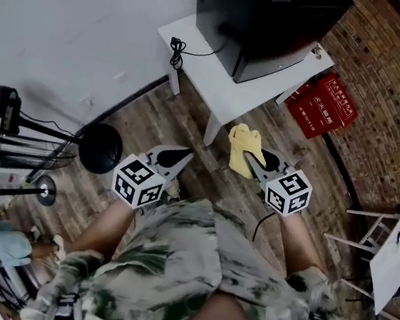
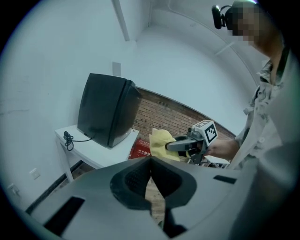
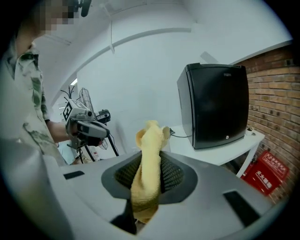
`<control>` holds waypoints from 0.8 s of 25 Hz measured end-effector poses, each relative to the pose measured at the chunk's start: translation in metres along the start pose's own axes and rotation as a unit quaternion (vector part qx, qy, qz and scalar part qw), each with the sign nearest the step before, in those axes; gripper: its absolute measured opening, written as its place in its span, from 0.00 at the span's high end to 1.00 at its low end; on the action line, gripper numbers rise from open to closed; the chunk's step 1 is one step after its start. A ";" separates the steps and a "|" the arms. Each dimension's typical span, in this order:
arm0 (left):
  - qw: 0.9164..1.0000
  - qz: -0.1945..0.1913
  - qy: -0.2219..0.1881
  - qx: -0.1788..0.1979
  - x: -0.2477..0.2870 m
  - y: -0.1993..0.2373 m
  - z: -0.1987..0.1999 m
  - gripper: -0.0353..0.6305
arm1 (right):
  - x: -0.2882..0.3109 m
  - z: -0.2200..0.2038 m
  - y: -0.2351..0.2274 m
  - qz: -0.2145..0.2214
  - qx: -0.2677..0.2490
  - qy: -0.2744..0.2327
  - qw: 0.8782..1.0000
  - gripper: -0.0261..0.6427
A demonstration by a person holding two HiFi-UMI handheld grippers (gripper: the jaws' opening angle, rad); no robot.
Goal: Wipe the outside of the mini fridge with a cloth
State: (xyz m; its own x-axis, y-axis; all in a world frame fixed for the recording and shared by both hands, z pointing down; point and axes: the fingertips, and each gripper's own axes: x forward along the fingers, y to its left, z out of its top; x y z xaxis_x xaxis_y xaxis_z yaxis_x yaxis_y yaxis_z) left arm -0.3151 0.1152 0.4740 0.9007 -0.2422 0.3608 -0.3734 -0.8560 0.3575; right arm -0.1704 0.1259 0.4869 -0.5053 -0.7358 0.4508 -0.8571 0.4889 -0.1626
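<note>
Wiping has not begun, as far as these views show: the mini fridge (image 1: 269,24) stands on the white bench (image 1: 201,51) by the wall, well apart from both tools, and the cloth (image 1: 242,148) touches nothing but the right tool (image 1: 258,163). That tool pinches the cloth near its middle, so a folded tuft stands up beyond the jaws and a tail hangs below them. The left tool (image 1: 176,158) has its jaws pressed together with nothing between. What is left, I judge, is the whole job: carrying the cloth to the fridge and rubbing over its top, sides and door. The cloth is pale yellow, soft and nubby like terry, bunched into a loose roll. The fridge is a boxy black cabinet with a smooth, faintly glossy skin and rounded edges; a black cord (image 1: 177,51) lies coiled on the bench beside it. The bench top is flat and matte, the floor (image 1: 153,122) below is wood plank, and a red crate (image 1: 323,107) sits by the brick wall (image 1: 391,80).
</note>
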 end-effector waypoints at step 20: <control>0.999 -0.031 0.038 0.017 0.068 -0.196 -0.055 0.91 | -0.198 -0.077 -0.008 -0.006 0.031 -0.054 0.998 0.82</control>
State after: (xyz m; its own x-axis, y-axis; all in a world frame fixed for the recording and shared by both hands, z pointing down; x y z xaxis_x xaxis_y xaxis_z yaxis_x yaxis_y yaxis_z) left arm -0.1927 0.2917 0.4758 0.9016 -0.1544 0.4041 -0.3092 -0.8832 0.3525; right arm -0.0559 0.3039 0.4665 -0.4994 -0.7892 0.3574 -0.8663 0.4519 -0.2126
